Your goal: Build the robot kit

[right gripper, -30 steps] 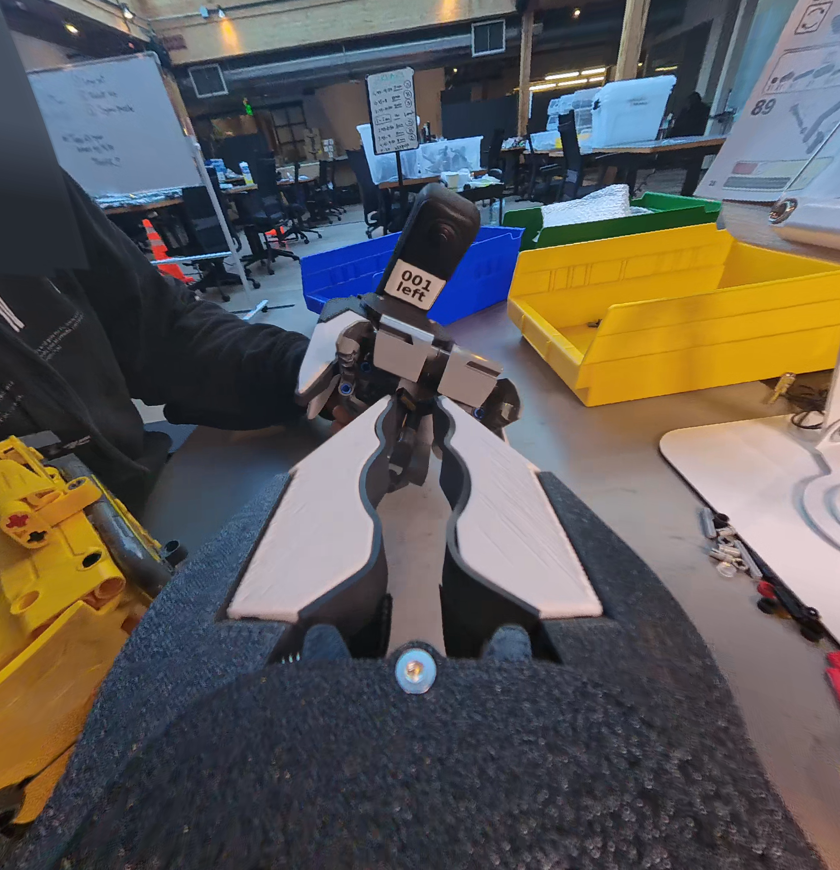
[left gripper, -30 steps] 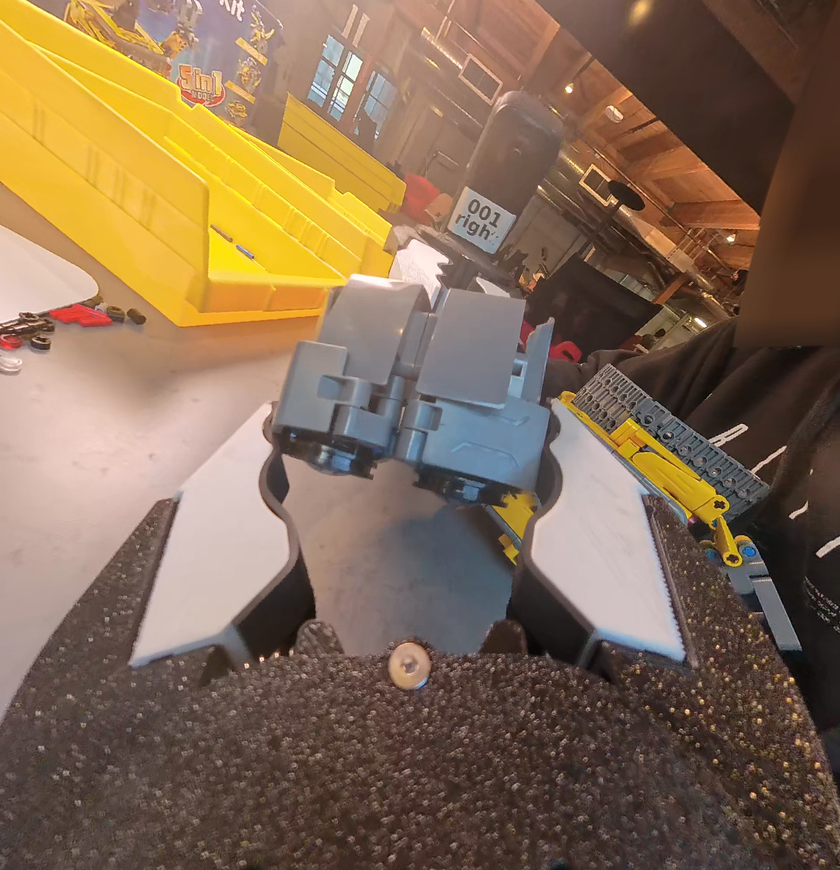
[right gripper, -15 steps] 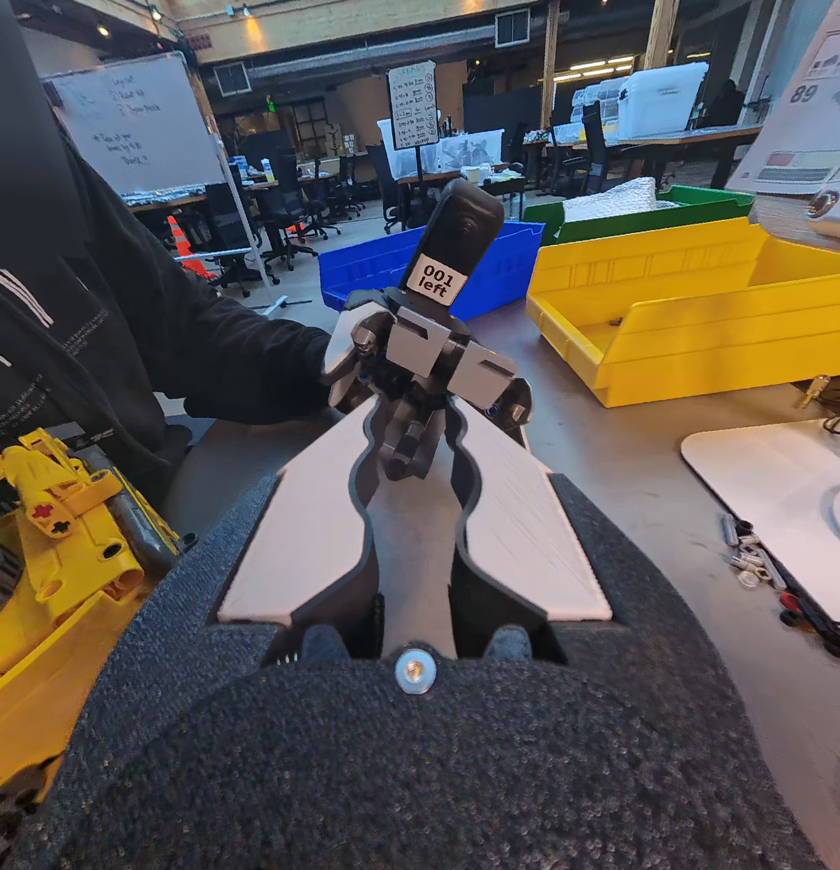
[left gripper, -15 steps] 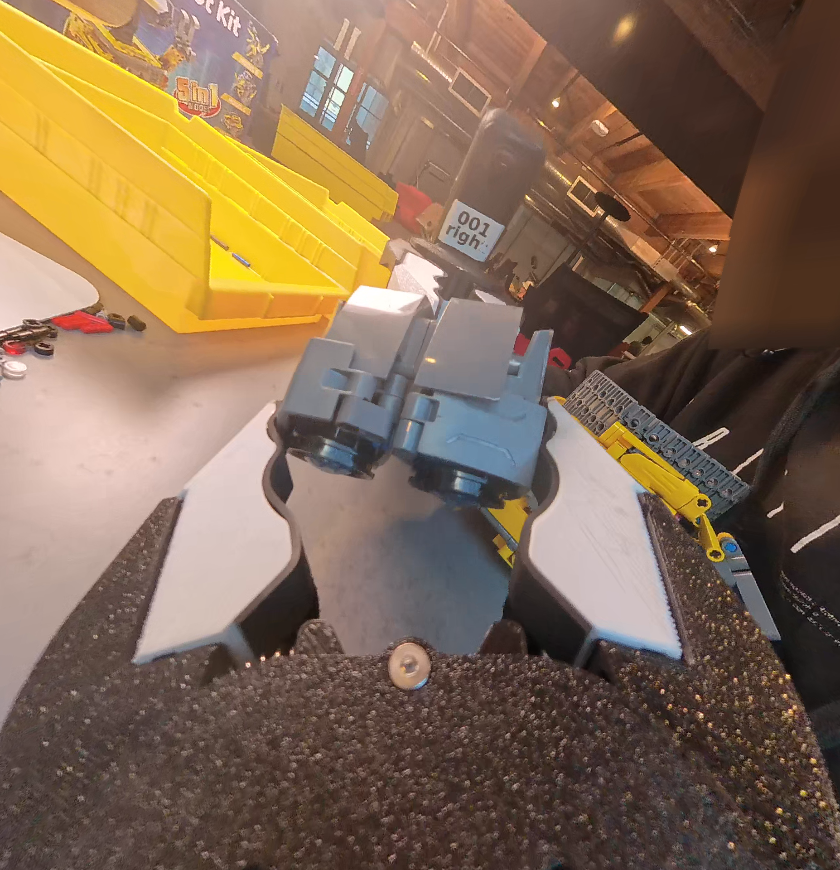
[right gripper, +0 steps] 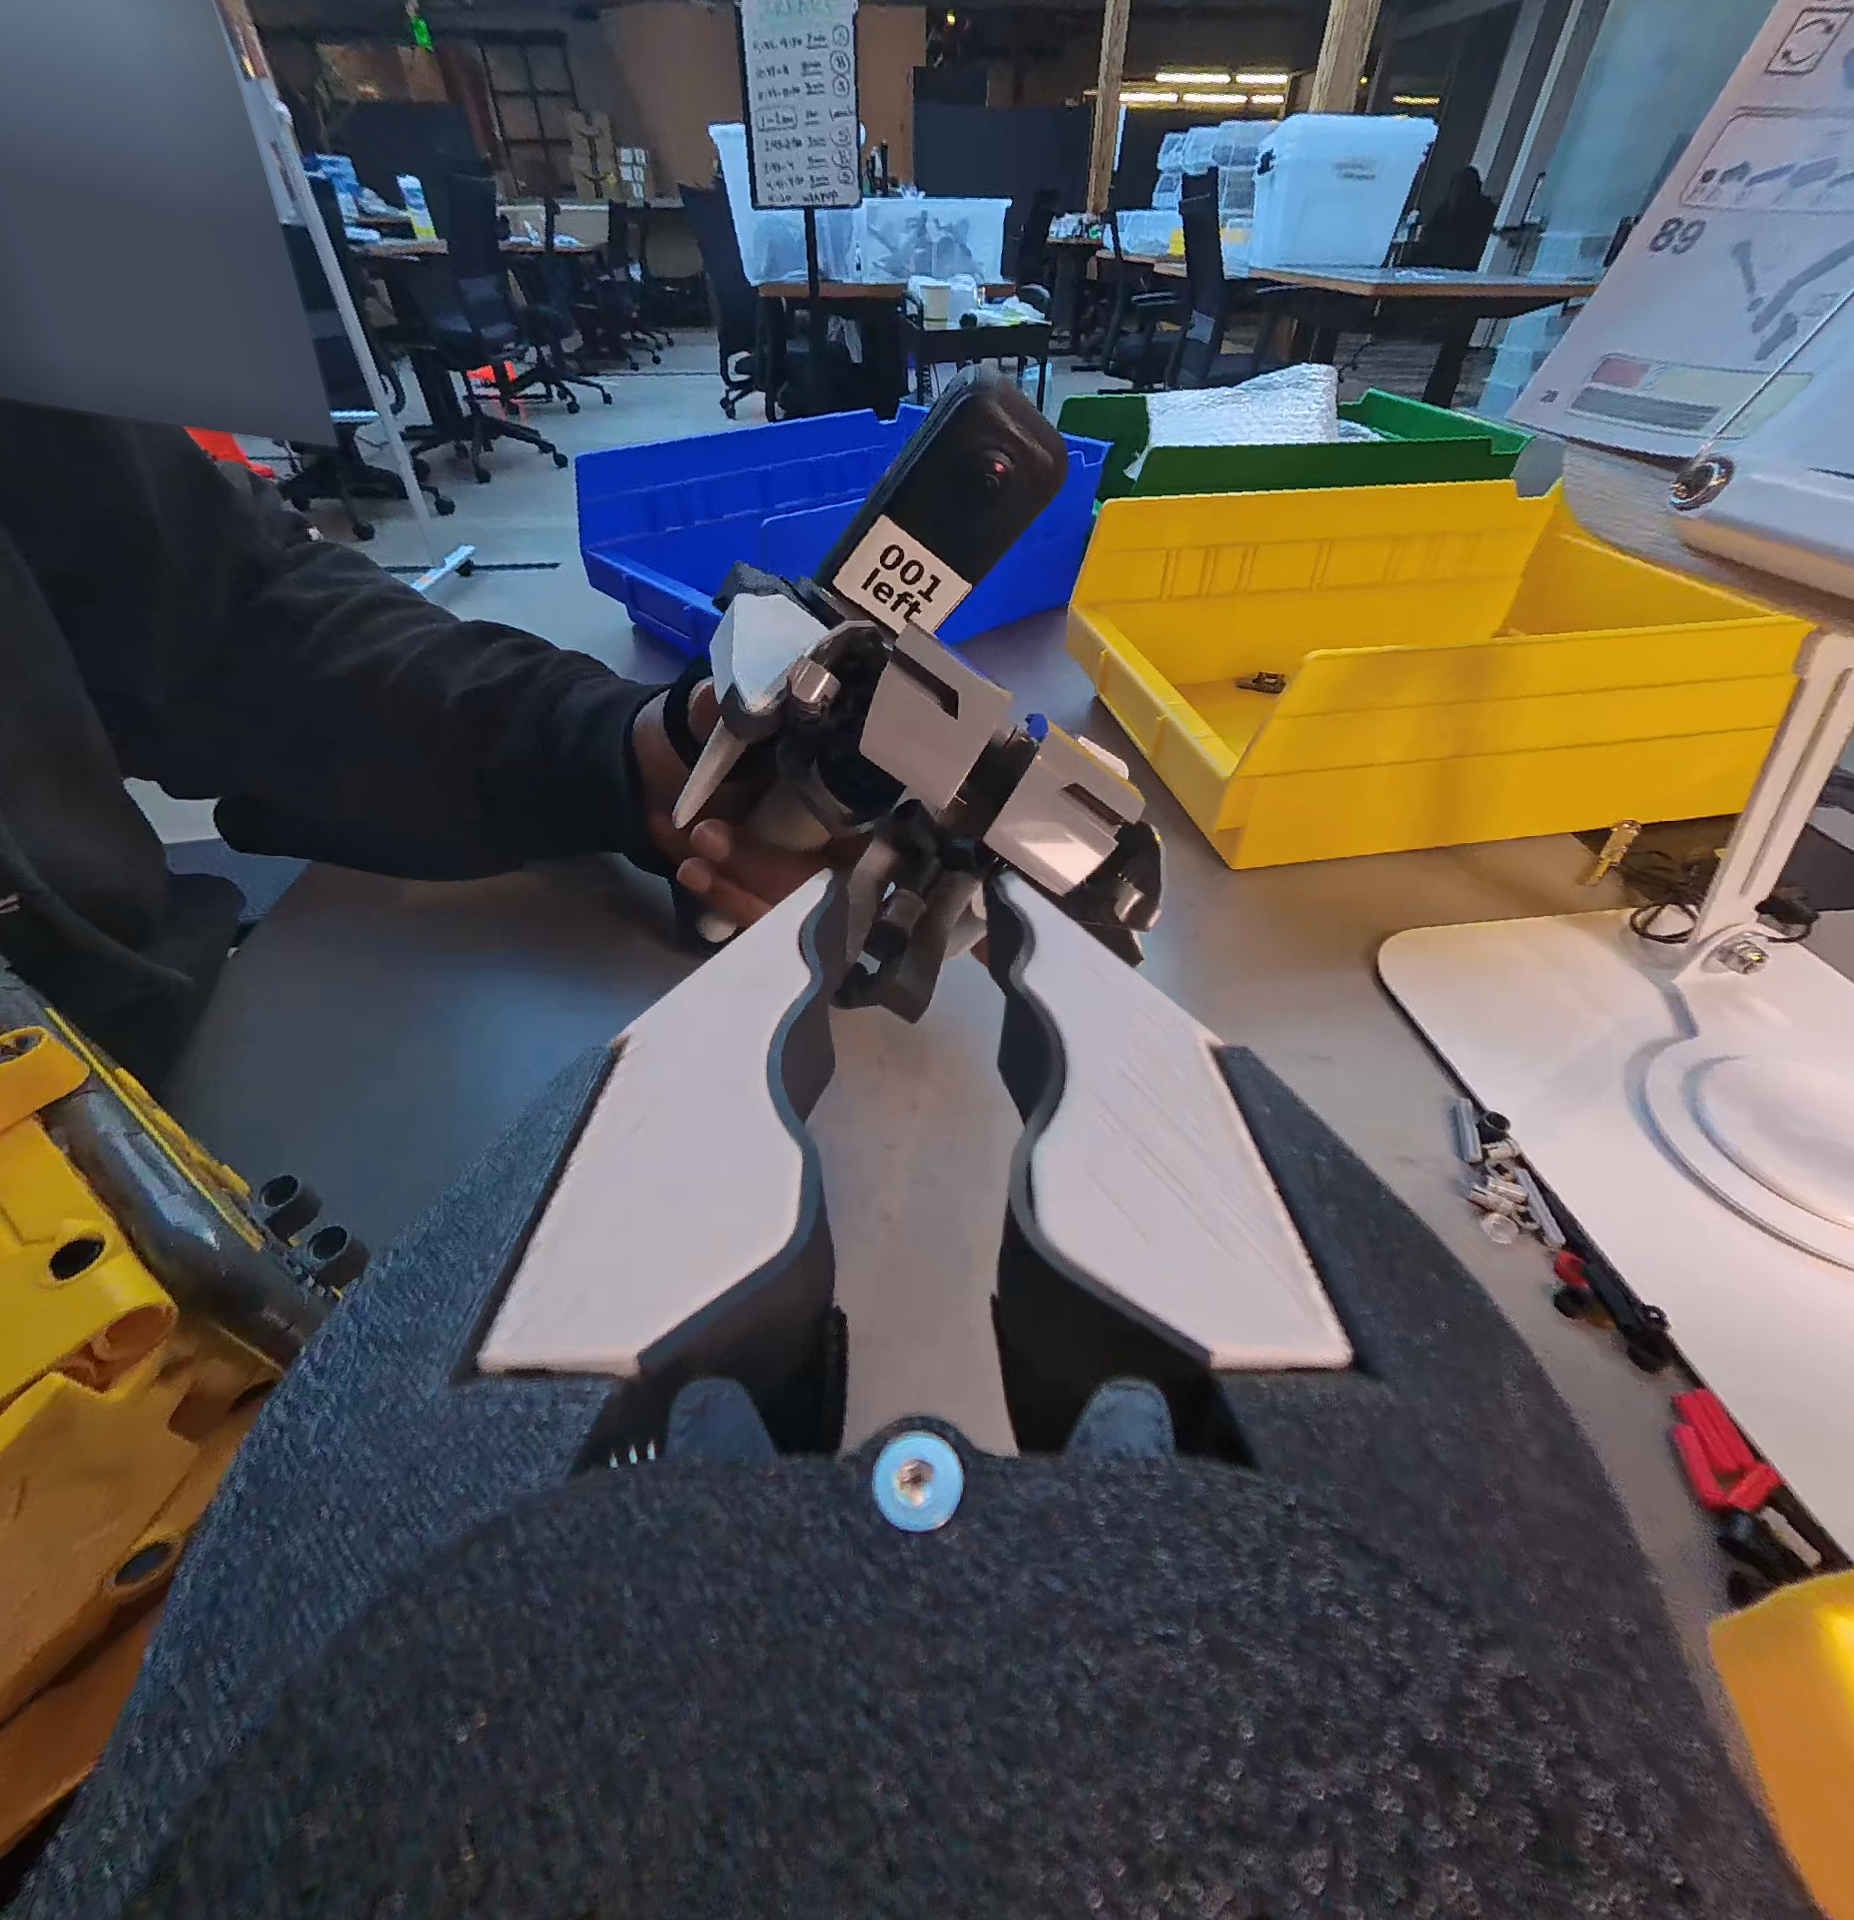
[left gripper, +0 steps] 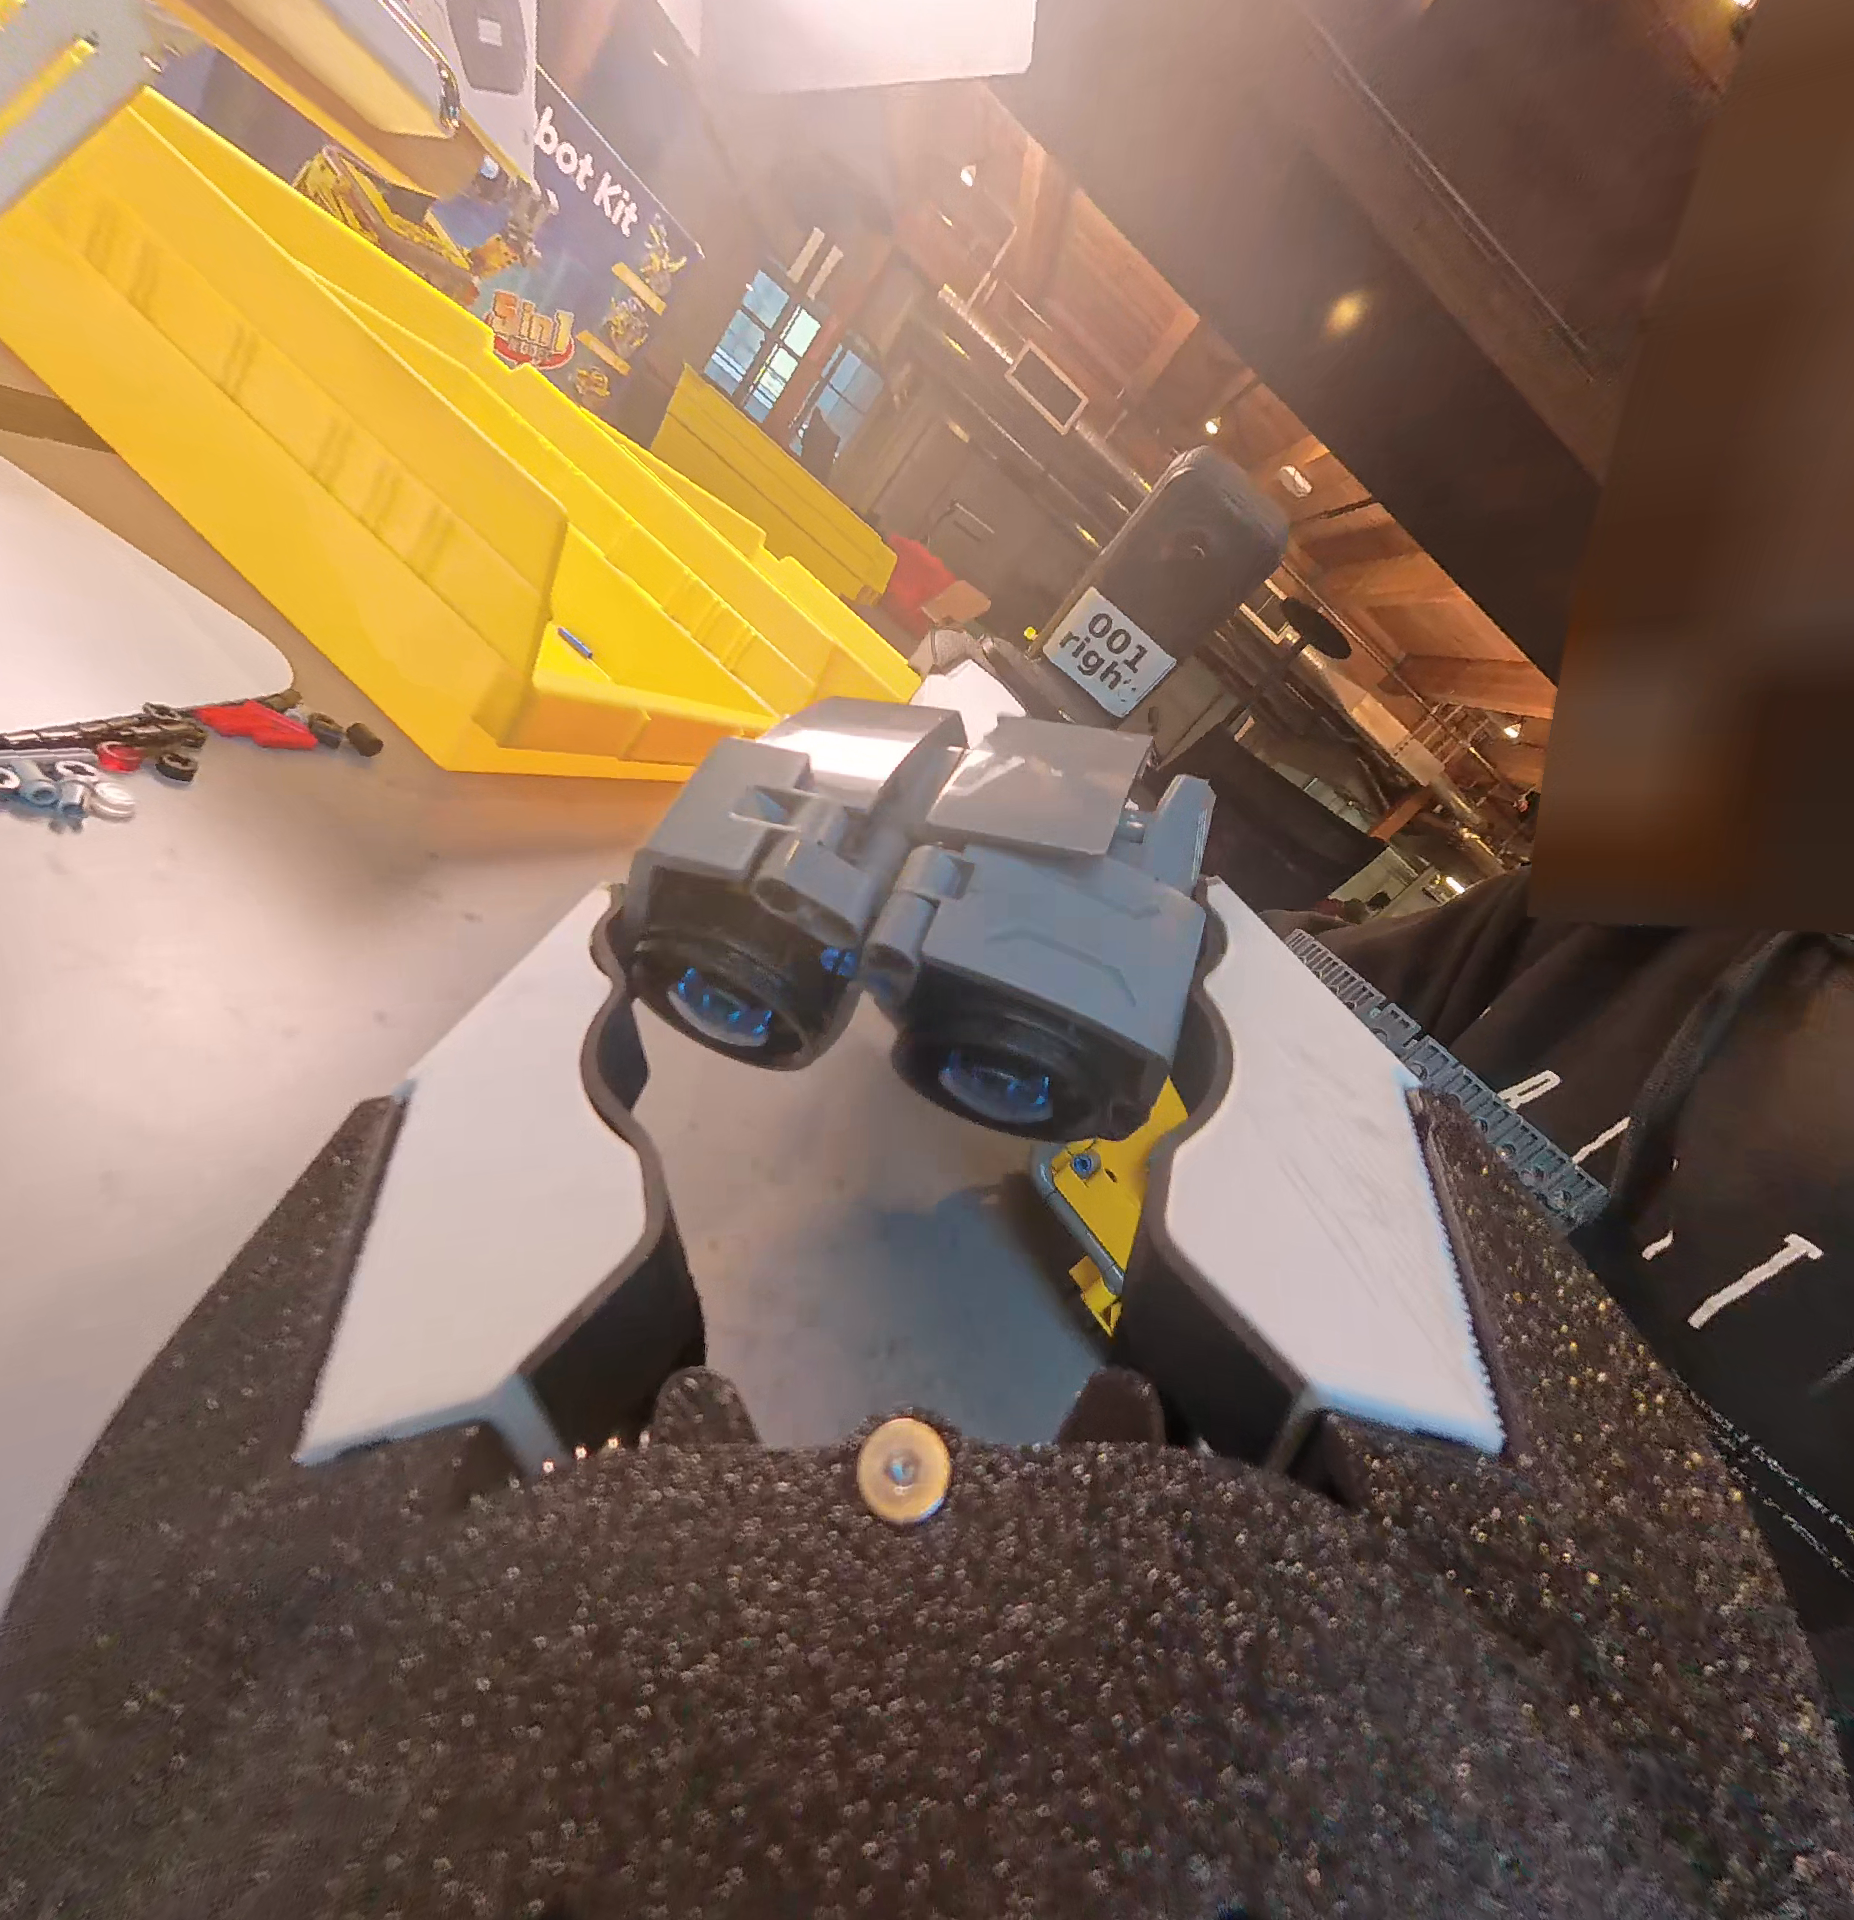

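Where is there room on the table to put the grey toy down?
Bare table lies between the sleeve and the yellow model, under the grey assembly. It is crowded by the small parts beside the white stand base.

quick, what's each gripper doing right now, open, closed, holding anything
Left gripper: closed on the grey brick assembly, gripping it by its sides.
Right gripper: closed on a dark part at the same assembly's other end.
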`<state>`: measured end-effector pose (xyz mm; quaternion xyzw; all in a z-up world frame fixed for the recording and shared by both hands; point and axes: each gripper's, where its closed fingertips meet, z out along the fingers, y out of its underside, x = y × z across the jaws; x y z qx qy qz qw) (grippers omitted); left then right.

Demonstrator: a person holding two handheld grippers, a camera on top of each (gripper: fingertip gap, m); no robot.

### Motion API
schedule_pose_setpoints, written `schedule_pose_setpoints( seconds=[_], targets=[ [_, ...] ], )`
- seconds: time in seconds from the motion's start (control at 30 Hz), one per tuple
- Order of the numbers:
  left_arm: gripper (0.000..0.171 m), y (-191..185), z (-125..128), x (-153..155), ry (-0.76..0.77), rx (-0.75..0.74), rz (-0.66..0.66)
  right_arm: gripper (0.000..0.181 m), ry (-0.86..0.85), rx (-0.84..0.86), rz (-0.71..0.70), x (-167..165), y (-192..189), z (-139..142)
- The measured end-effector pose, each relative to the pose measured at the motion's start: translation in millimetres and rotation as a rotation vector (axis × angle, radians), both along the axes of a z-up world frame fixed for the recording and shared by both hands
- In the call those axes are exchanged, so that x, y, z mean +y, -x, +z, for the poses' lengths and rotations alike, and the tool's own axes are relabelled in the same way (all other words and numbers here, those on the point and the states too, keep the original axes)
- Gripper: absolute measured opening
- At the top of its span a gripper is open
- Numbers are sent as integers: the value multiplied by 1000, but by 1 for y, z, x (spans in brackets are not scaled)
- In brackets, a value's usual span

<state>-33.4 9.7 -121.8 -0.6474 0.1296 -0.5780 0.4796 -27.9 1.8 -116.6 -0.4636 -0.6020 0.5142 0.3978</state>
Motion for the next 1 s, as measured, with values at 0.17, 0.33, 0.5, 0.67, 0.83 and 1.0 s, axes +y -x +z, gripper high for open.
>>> schedule_pose_setpoints(
  seconds=[0.17, 0.33, 0.5, 0.67, 0.83, 1.0],
  targets=[
    [103, 5, 0, 5, 3, -4, 38, 40, 2, -34, 5, -1, -1, -2],
    [103, 8, 2, 8, 9, -24, 65, 32, -65, -80, -48, 1, 5, -14],
    [103, 0, -2, 5, 16, -8, 38, 19, -43, -49, -36, 2, 3, -6],
    [104, -6, -6, 0, 38, 2, -22, 19, -4, -55, 11, 1, -2, -6],
    [106, -8, -3, -4, 57, -40, -76, 18, 46, -49, 44, 0, -5, -6],
    [112, -10, -1, -5, 67, -64, -94, 18, 127, -37, 76, -2, -5, -7]
  ],
)
